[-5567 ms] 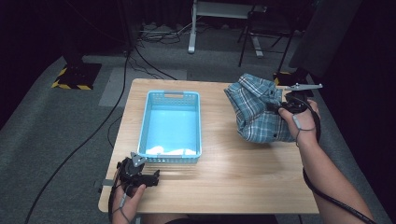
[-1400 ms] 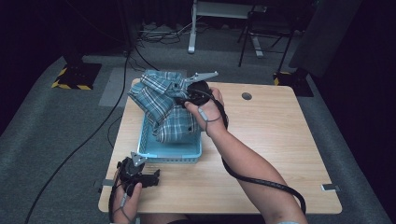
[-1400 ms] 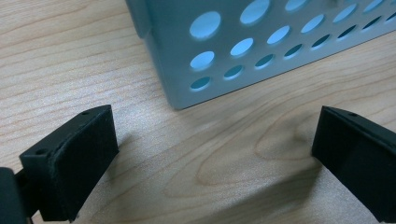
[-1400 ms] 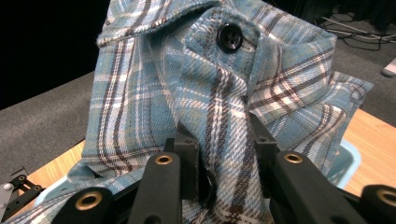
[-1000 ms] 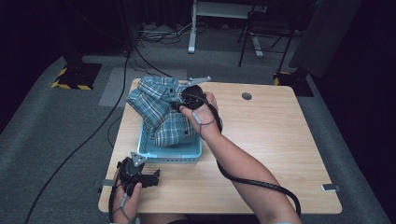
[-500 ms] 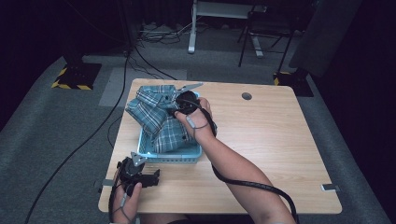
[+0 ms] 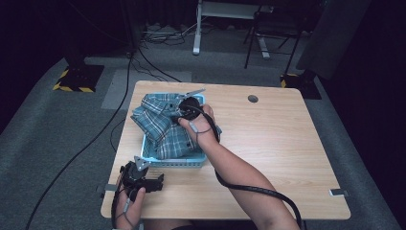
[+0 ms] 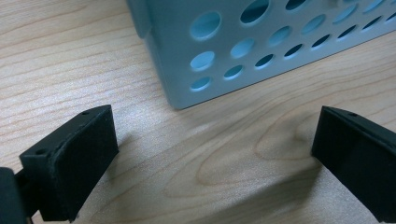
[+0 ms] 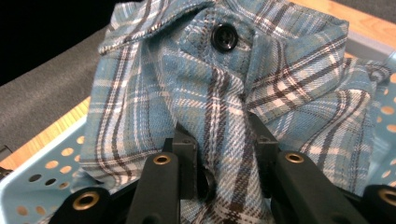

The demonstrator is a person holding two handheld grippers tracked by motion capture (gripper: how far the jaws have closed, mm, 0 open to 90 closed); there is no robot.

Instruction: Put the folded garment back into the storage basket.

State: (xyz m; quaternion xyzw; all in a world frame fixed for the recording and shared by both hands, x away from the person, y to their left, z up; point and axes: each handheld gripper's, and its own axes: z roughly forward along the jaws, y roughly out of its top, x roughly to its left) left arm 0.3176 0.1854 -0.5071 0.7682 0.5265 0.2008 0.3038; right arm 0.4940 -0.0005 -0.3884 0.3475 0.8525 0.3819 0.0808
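So the right gripper (image 7: 184, 106) is clamped on a fold of the blue plaid shirt (image 7: 160, 125). In the right gripper view you can see the fabric (image 9: 224, 116) pinched tight between the two black jaws, with a dark button (image 9: 224, 36) on the shirt just above the pinch. The shirt itself is bunched up in the light blue perforated basket (image 7: 177, 161), which sits on the left half of the wooden table (image 7: 277, 143). Part of the cloth spills over the basket's left and far rims.

The left gripper (image 7: 152, 183) rests on the table at the near left corner, just in front of the basket's near wall. Its jaws stand wide apart with nothing between them. In the left gripper view it's bare wood (image 8: 210, 154) between the pads, with the basket's corner (image 8: 177, 70) and its round holes just beyond.

There's also a small dark round hole (image 7: 253, 98) in the tabletop near the far edge, well to the right of the basket.
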